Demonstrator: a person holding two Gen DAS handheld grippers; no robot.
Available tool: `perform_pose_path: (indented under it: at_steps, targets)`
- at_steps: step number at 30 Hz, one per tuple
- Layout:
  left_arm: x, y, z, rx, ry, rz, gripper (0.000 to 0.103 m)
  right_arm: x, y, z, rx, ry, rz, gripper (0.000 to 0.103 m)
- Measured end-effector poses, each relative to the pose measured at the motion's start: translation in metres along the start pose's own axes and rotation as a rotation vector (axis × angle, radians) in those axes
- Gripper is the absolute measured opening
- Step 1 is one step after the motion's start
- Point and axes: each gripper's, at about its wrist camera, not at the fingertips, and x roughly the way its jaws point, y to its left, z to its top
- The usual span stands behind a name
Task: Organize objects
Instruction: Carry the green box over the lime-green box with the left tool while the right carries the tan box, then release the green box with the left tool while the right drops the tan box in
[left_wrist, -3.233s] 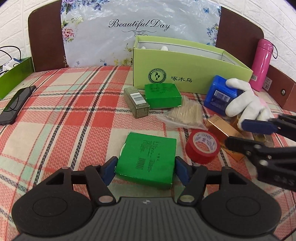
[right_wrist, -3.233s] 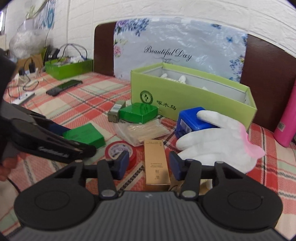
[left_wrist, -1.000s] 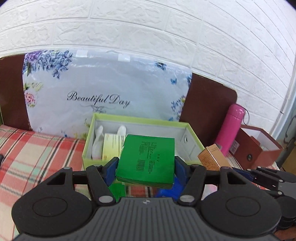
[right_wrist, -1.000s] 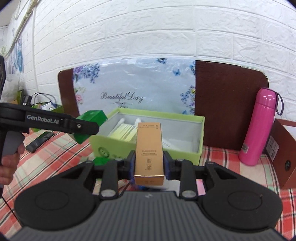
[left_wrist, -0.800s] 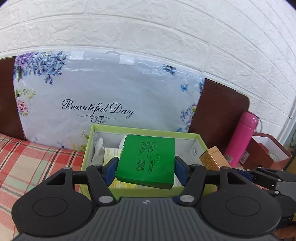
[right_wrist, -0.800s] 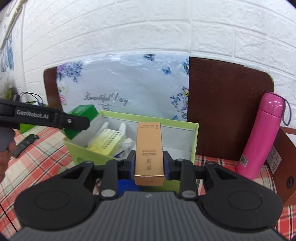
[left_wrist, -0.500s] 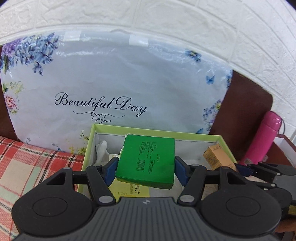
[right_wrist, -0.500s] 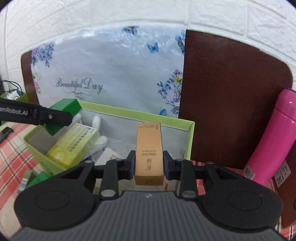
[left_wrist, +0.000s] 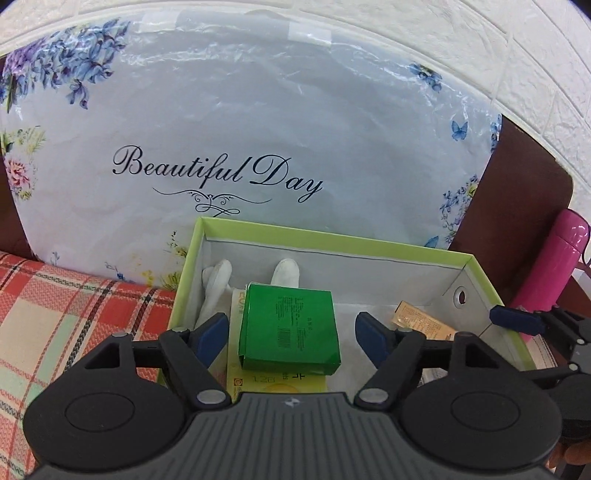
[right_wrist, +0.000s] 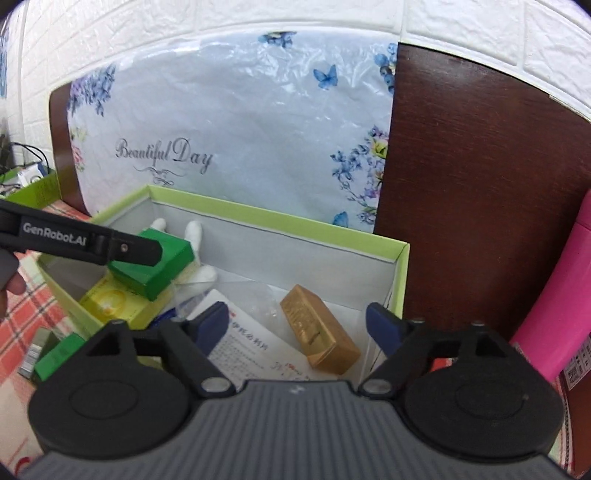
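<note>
The light green storage box (left_wrist: 332, 238) (right_wrist: 280, 221) stands open against the floral bag. My left gripper (left_wrist: 291, 328) is open above its left half. The green box (left_wrist: 290, 330) (right_wrist: 159, 264) lies loose between the fingers, resting on a yellow box (left_wrist: 273, 380) (right_wrist: 110, 301) inside. My right gripper (right_wrist: 299, 325) is open above the right half. The gold box (right_wrist: 319, 341) (left_wrist: 419, 321) lies free on the box floor between its fingers. A white glove (left_wrist: 221, 277) (right_wrist: 195, 254) lies at the back of the box.
A pink bottle (left_wrist: 554, 258) (right_wrist: 557, 295) stands to the right of the storage box. A floral "Beautiful Day" bag (left_wrist: 221, 147) and a brown headboard (right_wrist: 480, 184) back it. A small green box (right_wrist: 59, 356) lies on the plaid cloth (left_wrist: 55, 314) to the left.
Both grippers moved forward over the storage box and opened. The green box dropped from the left gripper onto the yellow box; the gold box dropped from the right gripper onto the floor.
</note>
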Motion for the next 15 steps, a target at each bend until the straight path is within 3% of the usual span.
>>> perform_pose_path:
  at_steps: [6,15]
  targets:
    - [-0.029,-0.008,0.002,0.021,-0.026,0.012,0.078,-0.026,0.007,0.004,-0.014,-0.04,-0.028,0.1]
    - [-0.083,-0.021,-0.008,0.024,-0.046,0.053,0.078,-0.088,0.02,-0.001,0.018,-0.128,-0.008,0.103]
